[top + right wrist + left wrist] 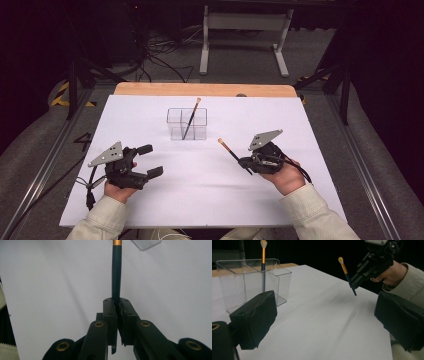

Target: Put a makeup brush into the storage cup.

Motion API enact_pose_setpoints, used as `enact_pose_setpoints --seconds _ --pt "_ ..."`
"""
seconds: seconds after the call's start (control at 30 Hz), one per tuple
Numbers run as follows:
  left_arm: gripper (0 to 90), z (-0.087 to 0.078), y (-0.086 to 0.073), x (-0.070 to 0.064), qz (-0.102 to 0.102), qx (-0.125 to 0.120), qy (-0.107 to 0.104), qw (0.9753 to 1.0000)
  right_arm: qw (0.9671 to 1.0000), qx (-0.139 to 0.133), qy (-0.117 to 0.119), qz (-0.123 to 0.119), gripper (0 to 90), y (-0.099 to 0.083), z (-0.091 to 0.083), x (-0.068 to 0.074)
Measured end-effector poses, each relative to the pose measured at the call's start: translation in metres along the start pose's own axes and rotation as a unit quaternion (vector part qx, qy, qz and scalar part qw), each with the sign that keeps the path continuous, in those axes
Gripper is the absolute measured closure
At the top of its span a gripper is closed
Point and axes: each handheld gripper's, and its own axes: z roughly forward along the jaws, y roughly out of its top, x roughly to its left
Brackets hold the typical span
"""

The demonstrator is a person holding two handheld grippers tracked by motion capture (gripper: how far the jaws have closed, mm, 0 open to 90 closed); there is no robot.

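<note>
left gripper [151,160] sits low at the near left of the white surface [200,195], jaws spread and empty, while the right gripper [245,162] pinches a makeup brush [231,152] by its dark handle, lifted off the surface at the right, tip aimed up toward the clear divided holder [187,124]. looks like the carry step; next move calls for tilting it upright and lowering it into a free compartment beside the brush already standing [192,116]. slim dark handle, gold ferrule, pale tip.

Clear glossy plastic holder [187,124]; matt white table cover [210,195]; matt black handled, gold-banded brush [116,272] between padded fingers [110,312].
</note>
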Motion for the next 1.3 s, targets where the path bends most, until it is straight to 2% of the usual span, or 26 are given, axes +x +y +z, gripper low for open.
enact_pose_setpoints --seconds 0.1,0.13,0.17,0.2,0.23,0.3,0.37,0.4,0.53,0.77,0.83,0.97,1.0,1.03,1.1,1.13,1.3 --pt "5.1 0.001 0.002 -0.001 -0.001 -0.005 0.0 1.0 0.9997 -0.025 0.001 -0.003 85.1 0.001 -0.001 0.001" --pt "5.1 0.001 0.002 -0.001 -0.001 -0.005 0.0 1.0 0.9997 -0.025 0.001 -0.003 85.1 0.001 -0.001 0.001" --pt "5.1 0.001 0.003 -0.001 -0.004 -0.007 -0.002 1.0 0.9992 -0.04 0.005 -0.007 85.1 0.001 -0.001 0.002" --pt "5.1 0.001 0.003 -0.001 -0.004 -0.007 -0.002 1.0 0.9992 -0.04 0.005 -0.007 85.1 0.001 -0.001 0.002" --pt "5.1 0.002 0.006 -0.001 -0.003 -0.008 -0.004 1.0 0.9982 -0.059 0.008 -0.007 85.1 0.002 0.0 0.003" --pt "5.1 0.003 0.007 -0.002 -0.002 -0.011 -0.005 0.9999 0.9976 -0.067 0.009 -0.01 85.1 0.002 0.0 0.004" --pt "5.4 0.006 0.01 -0.004 0.001 -0.015 -0.008 0.9999 0.9949 -0.099 0.007 -0.016 85.1 0.003 0.001 0.007" --pt "5.5 0.006 0.01 -0.004 0.001 -0.015 -0.008 0.9999 0.9949 -0.099 0.007 -0.016 85.1 0.003 0.001 0.007" --pt "6.1 0.012 0.016 -0.007 0.007 -0.019 -0.014 0.9997 0.9905 -0.135 -0.001 -0.025 85.1 0.003 0.005 0.011" --pt "6.0 0.016 0.019 -0.009 0.009 -0.018 -0.017 0.9997 0.9861 -0.163 0.006 -0.029 85.1 0.004 0.009 0.013" --pt "6.0 0.016 0.019 -0.009 0.007 -0.019 -0.016 0.9997 0.983 -0.179 0.013 -0.038 85.1 0.004 0.01 0.015" --pt "6.1 0.017 0.022 -0.009 0.007 -0.02 -0.018 0.9996 0.9794 -0.197 0.02 -0.039 85.1 0.004 0.014 0.016" --pt "6.1 0.017 0.022 -0.009 0.007 -0.02 -0.018 0.9996 0.9794 -0.197 0.02 -0.039 85.1 0.004 0.014 0.016" --pt "6.1 0.018 0.023 -0.01 0.006 -0.023 -0.019 0.9995 0.9762 -0.212 0.027 -0.035 85.1 0.004 0.015 0.016" --pt "6.1 0.02 0.025 -0.011 0.008 -0.024 -0.022 0.9994 0.9752 -0.217 0.028 -0.034 85.0 0.004 0.015 0.016" --pt "6.1 0.021 0.026 -0.012 0.008 -0.025 -0.023 0.9994 0.9715 -0.232 0.034 -0.035 85.1 0.004 0.017 0.017" --pt "6.0 0.026 0.03 -0.014 0.012 -0.025 -0.027 0.9993 0.9686 -0.242 0.04 -0.037 85.1 0.005 0.02 0.019"
